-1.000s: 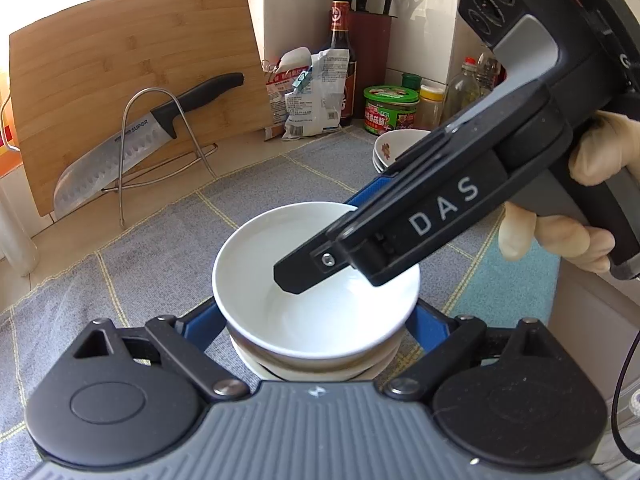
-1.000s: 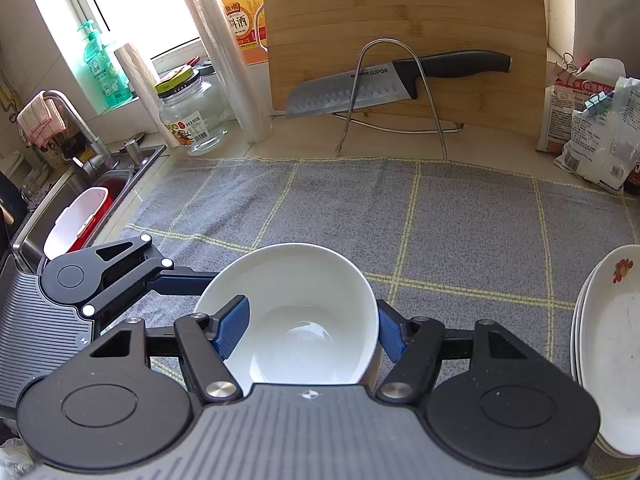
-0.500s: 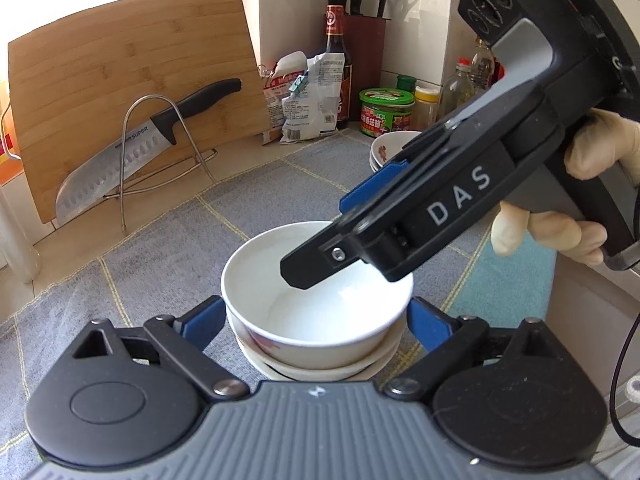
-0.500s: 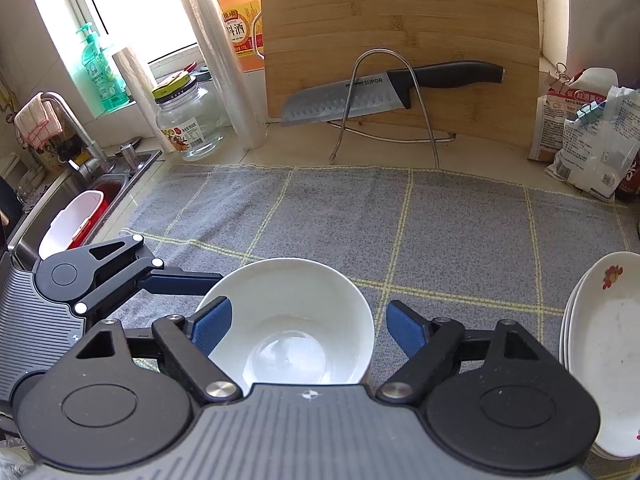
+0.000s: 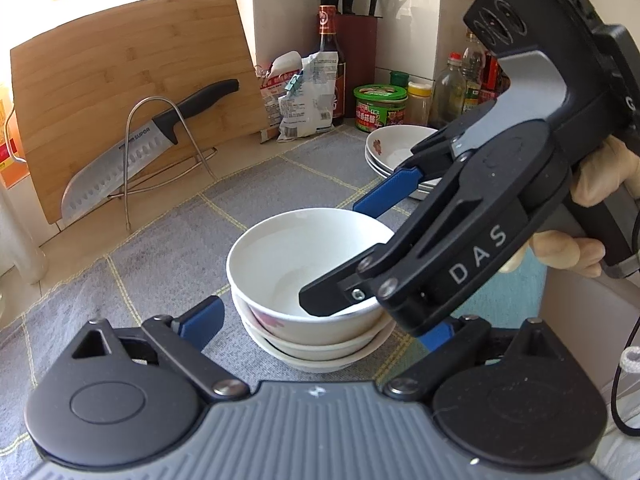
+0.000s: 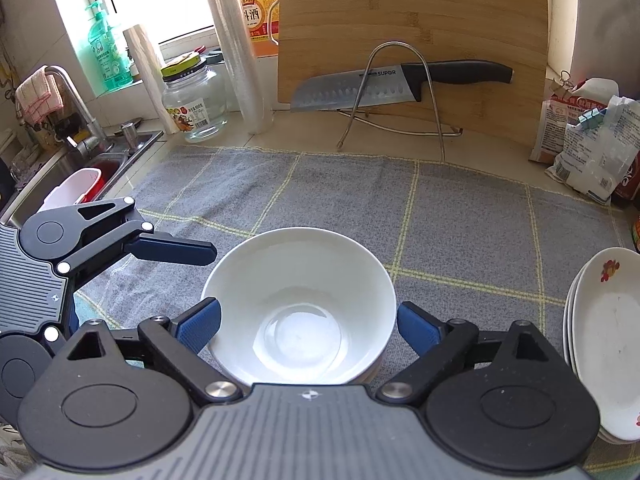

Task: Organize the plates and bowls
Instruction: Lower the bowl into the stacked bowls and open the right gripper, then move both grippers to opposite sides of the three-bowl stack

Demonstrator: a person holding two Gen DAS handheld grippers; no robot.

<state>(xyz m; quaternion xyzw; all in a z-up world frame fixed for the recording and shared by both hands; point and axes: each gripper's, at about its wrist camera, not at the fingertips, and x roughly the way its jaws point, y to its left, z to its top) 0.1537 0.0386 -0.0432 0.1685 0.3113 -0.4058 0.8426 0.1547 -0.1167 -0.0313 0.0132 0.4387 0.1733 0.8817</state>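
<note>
A stack of white bowls point(image 5: 308, 276) stands on the grey checked cloth point(image 5: 168, 256); the top bowl point(image 6: 300, 308) is empty. My right gripper point(image 6: 308, 322) is over it, its jaws opening, and its blue pads point(image 6: 200, 320) stand clear of the rim on either side. My left gripper point(image 5: 320, 326) flanks the same stack lower down with its jaws also opening, its pads point(image 5: 200, 316) off the bowls. From the side, the right gripper point(image 5: 332, 254) has one finger hanging over the bowl's inside. A stack of white flowered plates point(image 5: 396, 148) point(image 6: 608, 344) sits to the right.
At the back, a bamboo cutting board point(image 6: 412, 32) leans behind a knife point(image 6: 400, 84) on a wire stand. Food bags point(image 6: 588, 148), jars and bottles point(image 5: 380, 106) crowd the back right. A glass jar point(image 6: 196, 100) and the sink point(image 6: 80, 168) lie left. A gloved hand point(image 5: 592, 188) holds the right gripper.
The right gripper's jaws have spread off the top bowl and let it go onto the stack. The left gripper's jaws have widened slightly. Both hands stayed about in place.
</note>
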